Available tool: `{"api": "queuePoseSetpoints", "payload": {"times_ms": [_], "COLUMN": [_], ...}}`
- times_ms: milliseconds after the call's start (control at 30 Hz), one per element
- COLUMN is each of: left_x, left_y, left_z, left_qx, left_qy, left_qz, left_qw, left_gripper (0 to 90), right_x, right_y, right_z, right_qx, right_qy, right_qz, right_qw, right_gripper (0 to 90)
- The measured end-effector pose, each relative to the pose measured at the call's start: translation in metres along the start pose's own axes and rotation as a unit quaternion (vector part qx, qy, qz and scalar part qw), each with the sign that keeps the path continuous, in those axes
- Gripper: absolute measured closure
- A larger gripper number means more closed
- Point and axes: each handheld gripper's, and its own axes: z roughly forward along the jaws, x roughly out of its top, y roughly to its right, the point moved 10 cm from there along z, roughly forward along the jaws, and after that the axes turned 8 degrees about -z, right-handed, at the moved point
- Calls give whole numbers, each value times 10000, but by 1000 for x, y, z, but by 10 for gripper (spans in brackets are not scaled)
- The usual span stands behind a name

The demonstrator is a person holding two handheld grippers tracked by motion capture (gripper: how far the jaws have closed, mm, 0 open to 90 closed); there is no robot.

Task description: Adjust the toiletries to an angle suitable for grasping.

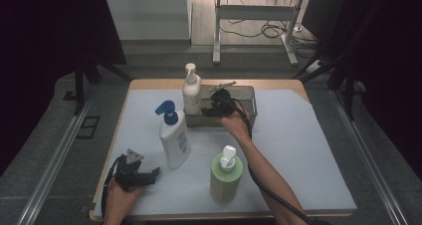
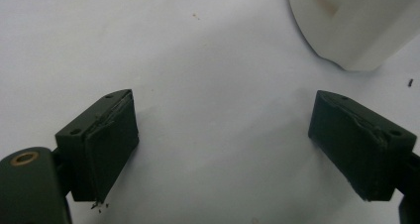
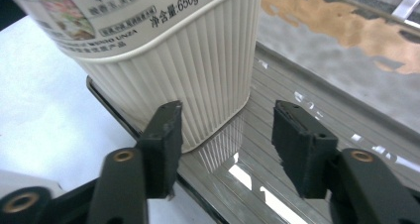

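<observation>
A cream pump bottle (image 1: pixel 191 89) stands upright at the left end of a shiny grey metal tray (image 1: pixel 246 93) at the back of the table. My right gripper (image 1: pixel 208 110) is at the tray beside it. In the right gripper view the bottle's ribbed base (image 3: pixel 188 80) rests on the tray floor (image 3: pixel 317 105), and my right gripper (image 3: pixel 225 130) is open with the bottle's near corner just ahead of the gap. My left gripper (image 1: pixel 154 173) lies low at the front left, open over the white mat (image 2: pixel 208 50) with nothing between its jaws.
A white bottle with a blue pump (image 1: pixel 173 135) stands left of centre; its base (image 2: pixel 356 21) is close ahead of the left gripper. A green bottle with a white pump (image 1: pixel 226 174) stands near the front, beside the right forearm. The mat's right half is bare.
</observation>
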Motion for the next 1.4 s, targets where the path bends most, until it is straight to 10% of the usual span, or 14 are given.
{"api": "queuePoseSetpoints", "payload": {"times_ms": [767, 1400], "left_x": [0, 0], "left_y": [0, 0], "left_z": [0, 0], "left_qx": [1, 2], "left_qy": [1, 1], "left_qz": [-4, -3], "left_qw": [10000, 10000], "left_gripper": [115, 115], "right_x": [-3, -33], "right_y": [-1, -2], "right_z": [-46, -79], "right_qx": [155, 140], "right_qy": [505, 320], "right_qz": [-284, -589], "right_qw": [9982, 9977], "right_gripper": [161, 0]}}
